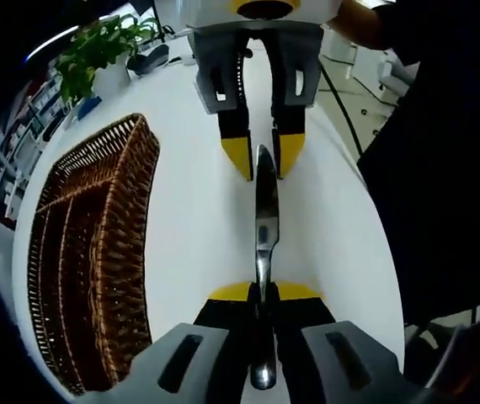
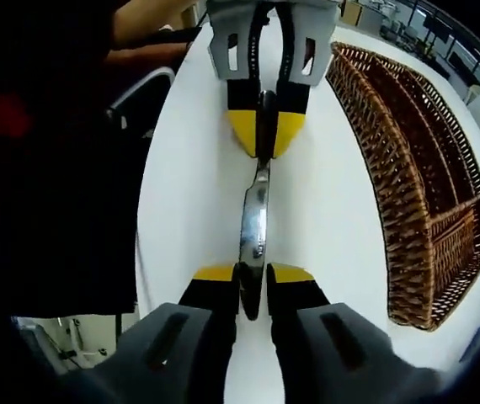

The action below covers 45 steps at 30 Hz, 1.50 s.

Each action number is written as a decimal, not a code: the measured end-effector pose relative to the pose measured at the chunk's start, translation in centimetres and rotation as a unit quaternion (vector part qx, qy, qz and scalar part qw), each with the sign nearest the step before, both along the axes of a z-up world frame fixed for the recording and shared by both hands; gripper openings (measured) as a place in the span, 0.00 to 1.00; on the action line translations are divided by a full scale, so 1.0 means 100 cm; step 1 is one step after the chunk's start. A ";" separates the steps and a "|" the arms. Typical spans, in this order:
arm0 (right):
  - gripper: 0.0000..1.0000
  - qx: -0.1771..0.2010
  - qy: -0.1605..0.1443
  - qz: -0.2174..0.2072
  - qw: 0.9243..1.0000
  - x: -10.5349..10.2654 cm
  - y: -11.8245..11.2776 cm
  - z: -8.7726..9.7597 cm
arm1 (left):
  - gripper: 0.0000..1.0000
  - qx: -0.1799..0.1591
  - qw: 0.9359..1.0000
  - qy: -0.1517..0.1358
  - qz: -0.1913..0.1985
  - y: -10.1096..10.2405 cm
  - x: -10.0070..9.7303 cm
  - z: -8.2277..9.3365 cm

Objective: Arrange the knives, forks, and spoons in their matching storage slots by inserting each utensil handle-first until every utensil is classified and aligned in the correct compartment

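Stretching between the two grippers above the white table (image 1: pixel 198 219), a steel knife (image 1: pixel 265 252) is held from both ends. In the left gripper view, the left gripper (image 1: pixel 263 296) has its yellow-tipped jaws closed tight on the knife's handle, whose rounded end pokes back toward the camera, while the blade runs forward to the right gripper (image 1: pixel 264 160) facing it. There the blade tip lies in the gap between the opposite jaws, and from this side it is hard to say whether they press on it. In the right gripper view, the right gripper (image 2: pixel 252 273) has its jaws drawn in on the blade tip, touching it on both sides, and the knife (image 2: pixel 254 215) runs away to the left gripper (image 2: pixel 265 135), which pinches the handle end. A brown wicker tray (image 1: pixel 97 252) with long compartments lies on the table beside the knife, well apart from it; in the right gripper view the tray (image 2: pixel 417 185) sits on the right. A potted green plant (image 1: pixel 97 55) stands at the far end of the table. A person in dark clothing (image 1: pixel 442 168) stands at the table edge.
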State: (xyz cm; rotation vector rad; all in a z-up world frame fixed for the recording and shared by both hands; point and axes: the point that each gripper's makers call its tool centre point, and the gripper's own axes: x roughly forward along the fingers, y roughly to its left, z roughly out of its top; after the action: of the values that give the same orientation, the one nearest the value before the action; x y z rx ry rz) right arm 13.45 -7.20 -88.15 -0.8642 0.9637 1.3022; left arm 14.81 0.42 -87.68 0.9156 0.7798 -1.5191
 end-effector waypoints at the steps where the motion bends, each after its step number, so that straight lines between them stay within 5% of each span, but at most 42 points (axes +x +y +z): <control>1: 0.10 -0.006 0.006 -0.003 1.000 -0.001 0.000 0.000 | 0.07 0.000 1.000 0.001 0.001 0.000 0.000 0.000; 15: 0.08 -0.009 0.002 -0.013 1.000 -0.008 0.000 0.005 | 0.10 0.015 0.999 -0.022 -0.020 -0.003 0.001 0.001; 31: 0.08 -0.002 -0.028 0.003 1.000 -0.007 0.004 0.029 | 0.08 0.038 0.997 -0.014 -0.063 -0.006 -0.005 0.001; 45: 0.11 0.009 -0.042 0.020 0.999 -0.008 0.006 0.029 | 0.07 0.034 0.999 -0.005 -0.022 -0.005 -0.002 0.001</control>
State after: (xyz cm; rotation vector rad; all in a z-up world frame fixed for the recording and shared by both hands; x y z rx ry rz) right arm 12.61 -6.56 -85.24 -0.9205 0.8707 1.2965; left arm 14.56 -0.11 -87.60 0.9965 0.8130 -1.5316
